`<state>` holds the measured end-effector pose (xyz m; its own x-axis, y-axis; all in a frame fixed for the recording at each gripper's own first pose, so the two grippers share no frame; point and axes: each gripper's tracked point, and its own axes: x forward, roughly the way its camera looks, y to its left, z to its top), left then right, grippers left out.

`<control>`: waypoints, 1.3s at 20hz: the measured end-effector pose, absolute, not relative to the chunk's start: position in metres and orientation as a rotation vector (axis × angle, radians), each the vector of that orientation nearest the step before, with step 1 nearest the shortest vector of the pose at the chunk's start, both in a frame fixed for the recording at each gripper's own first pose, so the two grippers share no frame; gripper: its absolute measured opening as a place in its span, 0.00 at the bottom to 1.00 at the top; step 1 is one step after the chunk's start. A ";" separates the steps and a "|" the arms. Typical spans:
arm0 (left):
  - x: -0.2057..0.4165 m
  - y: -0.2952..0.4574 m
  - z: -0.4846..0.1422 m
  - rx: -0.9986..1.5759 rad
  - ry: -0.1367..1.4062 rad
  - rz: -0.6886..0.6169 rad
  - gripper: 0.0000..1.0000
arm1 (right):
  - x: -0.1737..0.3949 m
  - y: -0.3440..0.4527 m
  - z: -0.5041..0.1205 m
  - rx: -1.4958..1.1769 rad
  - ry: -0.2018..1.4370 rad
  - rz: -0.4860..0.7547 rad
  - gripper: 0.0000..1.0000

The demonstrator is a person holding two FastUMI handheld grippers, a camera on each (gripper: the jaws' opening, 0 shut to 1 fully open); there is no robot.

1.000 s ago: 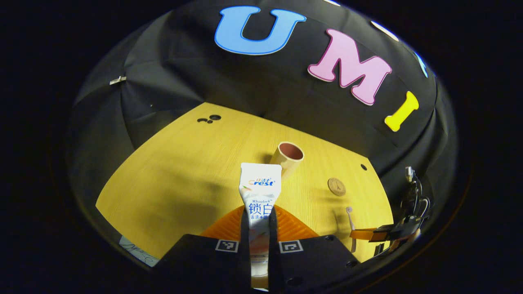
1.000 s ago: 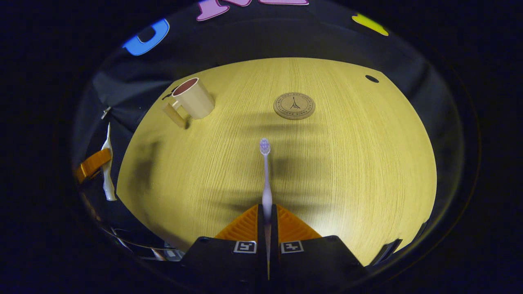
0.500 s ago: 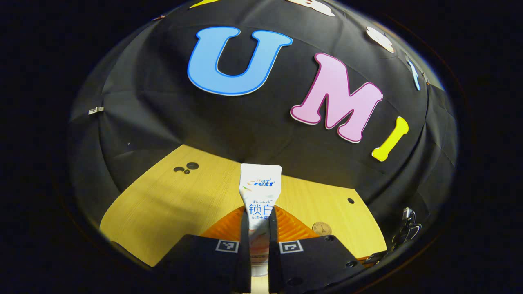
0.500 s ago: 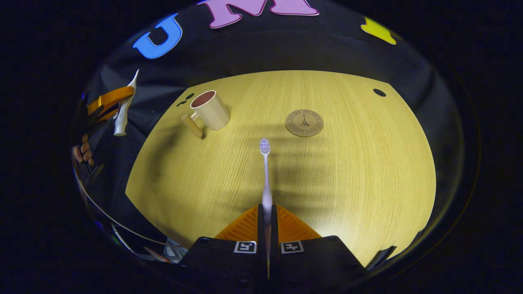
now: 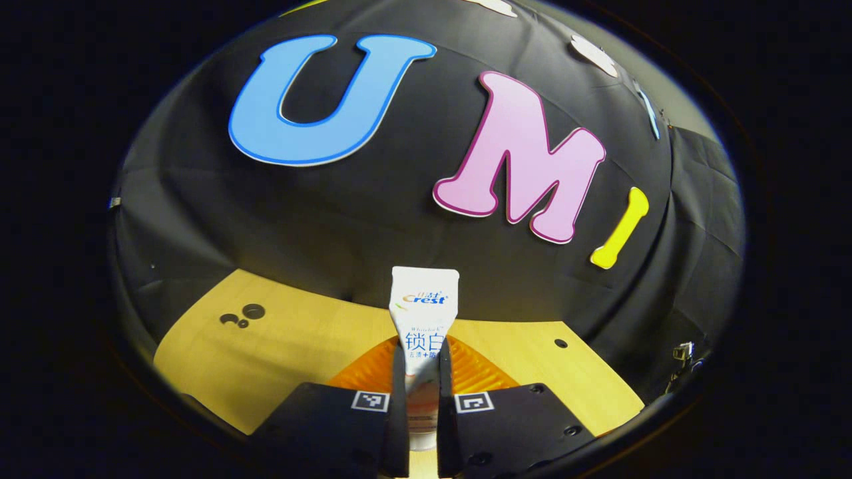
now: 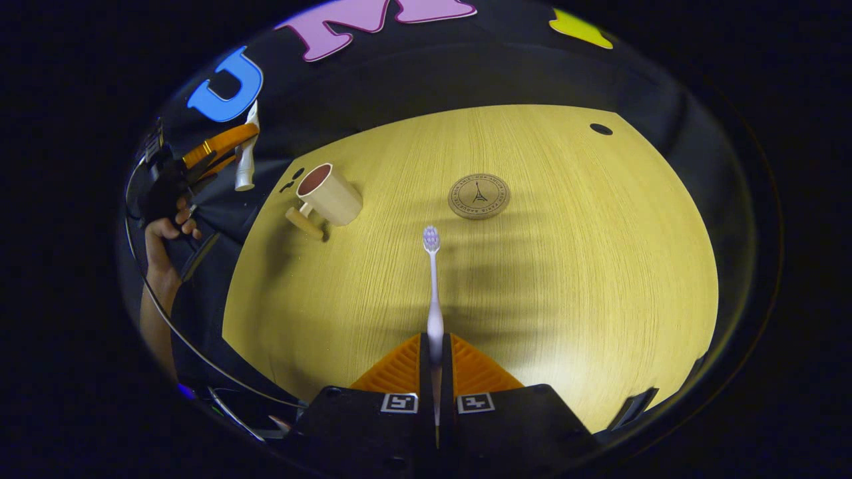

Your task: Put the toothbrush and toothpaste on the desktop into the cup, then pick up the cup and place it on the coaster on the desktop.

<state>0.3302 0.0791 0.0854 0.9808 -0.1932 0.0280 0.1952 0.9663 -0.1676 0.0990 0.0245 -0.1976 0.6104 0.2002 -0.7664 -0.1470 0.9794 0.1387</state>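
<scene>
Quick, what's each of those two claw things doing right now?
Left gripper: closed on the toothpaste.
Right gripper: closed on the toothbrush.

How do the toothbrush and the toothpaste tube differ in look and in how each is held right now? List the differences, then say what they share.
The toothbrush is thin and pale lilac; the toothpaste tube is broad, flat and white with print. The toothbrush is clamped in the right tool, the toothpaste tube in the left tool. The toothbrush ends in bristles, the toothpaste tube in a flat crimped edge. Both are off the desktop, outside the cup.
</scene>
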 end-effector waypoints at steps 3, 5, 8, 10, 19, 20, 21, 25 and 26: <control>0.353 0.074 0.079 -0.166 -0.034 -0.250 0.22 | 0.101 0.017 -0.202 0.055 0.904 0.187 0.07; 0.366 0.071 0.073 -0.190 -0.041 -0.279 0.21 | 0.100 0.014 -0.207 0.056 0.918 0.181 0.07; 0.384 0.070 0.061 -0.228 -0.037 -0.294 0.21 | 0.099 0.013 -0.213 0.056 0.934 0.180 0.06; 0.392 0.067 0.047 -0.217 -0.005 -0.297 0.22 | 0.097 0.013 -0.216 0.058 0.946 0.179 0.07; 0.399 0.067 0.003 -0.092 0.093 -0.270 0.28 | 0.102 0.020 -0.221 0.062 0.942 0.198 0.07; 0.398 0.067 -0.001 -0.070 0.105 -0.267 0.31 | 0.101 0.020 -0.220 0.065 0.938 0.198 0.07; 0.390 0.068 0.000 -0.053 0.106 -0.265 0.33 | 0.101 0.021 -0.218 0.070 0.931 0.198 0.07; 0.355 0.080 0.018 -0.049 0.066 -0.202 0.91 | 0.112 0.027 -0.198 0.066 0.868 0.217 0.07; 0.336 0.086 0.019 -0.051 0.065 -0.181 0.98 | 0.116 0.032 -0.192 0.059 0.848 0.228 0.07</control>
